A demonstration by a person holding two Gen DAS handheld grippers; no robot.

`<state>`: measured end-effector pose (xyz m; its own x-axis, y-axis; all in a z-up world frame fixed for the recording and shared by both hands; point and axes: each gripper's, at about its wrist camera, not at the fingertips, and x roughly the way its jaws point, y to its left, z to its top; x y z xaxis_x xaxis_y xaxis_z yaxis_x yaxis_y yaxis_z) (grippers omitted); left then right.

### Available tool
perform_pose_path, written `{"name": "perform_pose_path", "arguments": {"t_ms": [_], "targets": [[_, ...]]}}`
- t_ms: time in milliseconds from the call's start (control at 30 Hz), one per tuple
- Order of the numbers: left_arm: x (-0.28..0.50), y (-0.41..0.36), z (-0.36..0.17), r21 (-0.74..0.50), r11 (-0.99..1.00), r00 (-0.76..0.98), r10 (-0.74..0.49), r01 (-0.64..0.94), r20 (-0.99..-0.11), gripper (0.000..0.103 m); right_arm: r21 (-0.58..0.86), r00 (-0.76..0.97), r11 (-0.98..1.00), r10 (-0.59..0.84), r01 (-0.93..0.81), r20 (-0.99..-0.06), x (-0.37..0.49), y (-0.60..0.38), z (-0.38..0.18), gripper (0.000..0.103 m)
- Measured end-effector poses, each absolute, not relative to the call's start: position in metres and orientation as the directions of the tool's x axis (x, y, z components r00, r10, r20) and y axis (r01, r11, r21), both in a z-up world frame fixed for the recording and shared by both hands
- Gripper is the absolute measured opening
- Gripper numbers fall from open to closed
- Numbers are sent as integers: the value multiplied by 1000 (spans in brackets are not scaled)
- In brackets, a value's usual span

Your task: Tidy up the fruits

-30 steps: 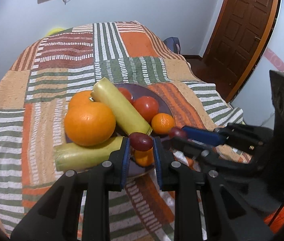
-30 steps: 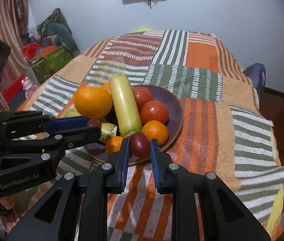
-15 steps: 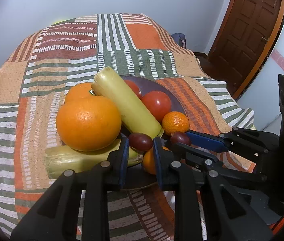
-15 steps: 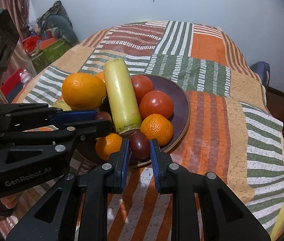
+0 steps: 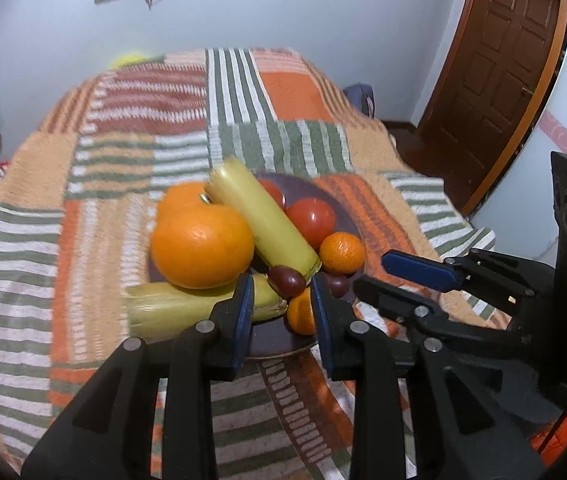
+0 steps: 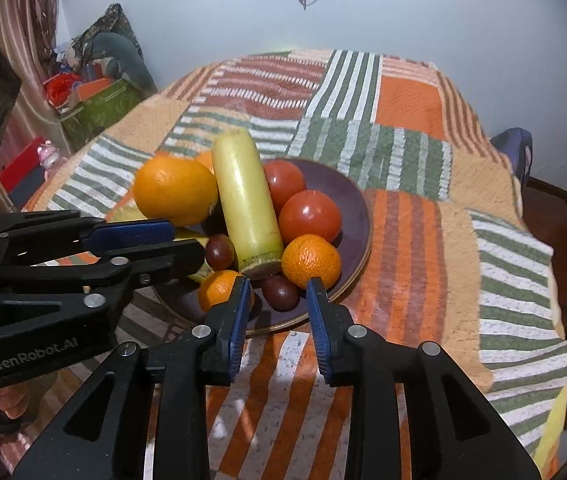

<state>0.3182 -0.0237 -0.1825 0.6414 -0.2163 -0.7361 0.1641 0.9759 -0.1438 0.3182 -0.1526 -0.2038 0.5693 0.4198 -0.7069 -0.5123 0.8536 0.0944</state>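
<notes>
A dark purple plate [image 6: 353, 200] holds oranges [image 6: 175, 192], tomatoes [image 6: 309, 216], mandarins [image 6: 310, 258], a pale yellow-green cylinder [image 6: 245, 204] and two dark red grapes. My left gripper [image 5: 281, 294] is open; one grape [image 5: 286, 280] lies on the plate just beyond its tips, against the cylinder's end. My right gripper [image 6: 279, 294] is open; the other grape [image 6: 280, 293] rests on the plate between its tips. Each gripper shows in the other's view.
The plate [image 5: 347, 224] sits on a table with a striped orange, green and white cloth [image 6: 403, 216]. A second yellow-green stalk [image 5: 187, 306] lies at the plate's left front. A wooden door [image 5: 503, 60] is at the right, clutter [image 6: 91, 92] at the left.
Both grippers have opened and let go of their grapes, which now lie on the plate. Both grippers have drawn back slightly.
</notes>
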Motion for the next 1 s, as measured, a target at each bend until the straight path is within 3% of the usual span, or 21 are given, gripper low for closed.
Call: {"name": "perform_pose_path", "arguments": {"t_ms": [167, 533, 800, 867, 933, 1000], "targets": [[283, -18, -135, -135, 978, 727, -206, 156, -654, 29, 83, 636, 865, 426, -495, -643, 295, -166, -162, 26], [161, -14, -26, -73, 986, 897, -168, 152, -409, 29, 71, 778, 867, 477, -494, -408, 200, -191, -53, 27], [87, -11, 11, -63, 988, 942, -157, 144, -298, 29, 76, 814, 852, 519, -519, -260, 134, -196, -18, 33], [77, -9, 14, -63, 988, 945, -155, 142, -287, 33, 73, 819, 851, 522, -521, -238, 126, -196, -15, 36], [67, -9, 16, -59, 990, 952, -141, 130, -273, 49, 57, 833, 859, 508, -509, -220, 118, -195, -14, 41], [61, -10, 16, -53, 992, 960, -125, 115, -252, 55, 51, 845, 867, 495, -496, -200, 112, -195, -15, 53]]}}
